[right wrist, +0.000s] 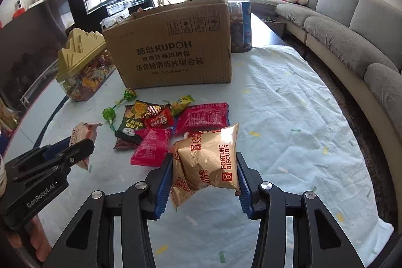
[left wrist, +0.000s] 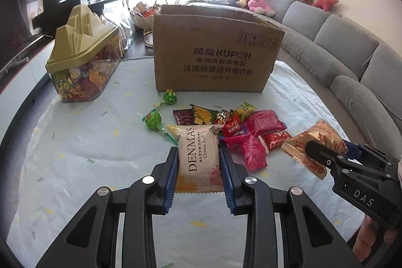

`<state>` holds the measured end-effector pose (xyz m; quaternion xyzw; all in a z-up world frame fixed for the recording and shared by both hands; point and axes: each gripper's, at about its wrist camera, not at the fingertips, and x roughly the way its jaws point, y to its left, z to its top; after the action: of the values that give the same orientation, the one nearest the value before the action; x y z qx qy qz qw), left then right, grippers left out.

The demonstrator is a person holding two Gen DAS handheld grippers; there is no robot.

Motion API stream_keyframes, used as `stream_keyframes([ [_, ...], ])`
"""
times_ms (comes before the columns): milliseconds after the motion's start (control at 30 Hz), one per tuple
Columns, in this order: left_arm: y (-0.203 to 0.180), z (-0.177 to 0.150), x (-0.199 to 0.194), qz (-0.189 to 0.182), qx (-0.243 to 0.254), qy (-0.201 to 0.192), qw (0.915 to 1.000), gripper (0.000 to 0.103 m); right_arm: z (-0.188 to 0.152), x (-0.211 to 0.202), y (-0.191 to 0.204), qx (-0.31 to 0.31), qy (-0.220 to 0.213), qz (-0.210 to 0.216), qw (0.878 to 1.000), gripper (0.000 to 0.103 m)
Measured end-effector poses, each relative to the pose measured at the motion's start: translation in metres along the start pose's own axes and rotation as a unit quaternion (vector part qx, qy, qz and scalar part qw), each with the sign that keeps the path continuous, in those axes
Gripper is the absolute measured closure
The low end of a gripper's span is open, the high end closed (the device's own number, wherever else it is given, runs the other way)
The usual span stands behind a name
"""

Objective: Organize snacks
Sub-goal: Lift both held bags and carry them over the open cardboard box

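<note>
The left hand-held gripper [left wrist: 199, 168] is clamped on a cream Cheese Ball packet [left wrist: 198, 157], which is pinched by its sides between the blue pads and held above the surface [left wrist: 83, 155]. The right hand-held gripper [right wrist: 204, 175] is clamped on a golden Fortune Biscuits packet [right wrist: 208, 162], which is likewise gripped between both pads and lifted clear of the cloth.

The remaining snacks are left in a loose pile [right wrist: 176, 122] of red, pink, green and dark wrappers on the pale cloth, with two green lollipops [left wrist: 160, 107] lying just beside it. Behind the pile a brown cardboard box [left wrist: 216, 52] is set upright with its top open. To its left a clear candy container with a gold mountain-shaped lid [left wrist: 83, 59] is seen. A grey sofa [left wrist: 346, 49] is seen curving along the right.
</note>
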<state>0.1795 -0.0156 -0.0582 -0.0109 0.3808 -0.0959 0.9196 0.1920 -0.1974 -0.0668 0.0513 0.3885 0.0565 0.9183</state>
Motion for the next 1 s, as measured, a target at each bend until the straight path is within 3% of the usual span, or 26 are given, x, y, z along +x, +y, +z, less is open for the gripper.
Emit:
stream_keyframes([
  [267, -0.006, 0.027, -0.015, 0.016, 0.026, -0.038, 0.9988, 0.071, 0.029, -0.012, 0.011, -0.033, -0.036, 0.011, 0.999, 0.056],
  [633, -0.002, 0.095, -0.023, 0.036, 0.056, -0.091, 0.9937, 0.071, 0.100, -0.009, 0.021, -0.052, -0.078, 0.023, 0.995, 0.056],
  [1000, 0.005, 0.168, -0.002, 0.015, 0.059, -0.088, 0.9942, 0.071, 0.171, 0.012, 0.020, -0.053, -0.088, 0.026, 0.994, 0.056],
])
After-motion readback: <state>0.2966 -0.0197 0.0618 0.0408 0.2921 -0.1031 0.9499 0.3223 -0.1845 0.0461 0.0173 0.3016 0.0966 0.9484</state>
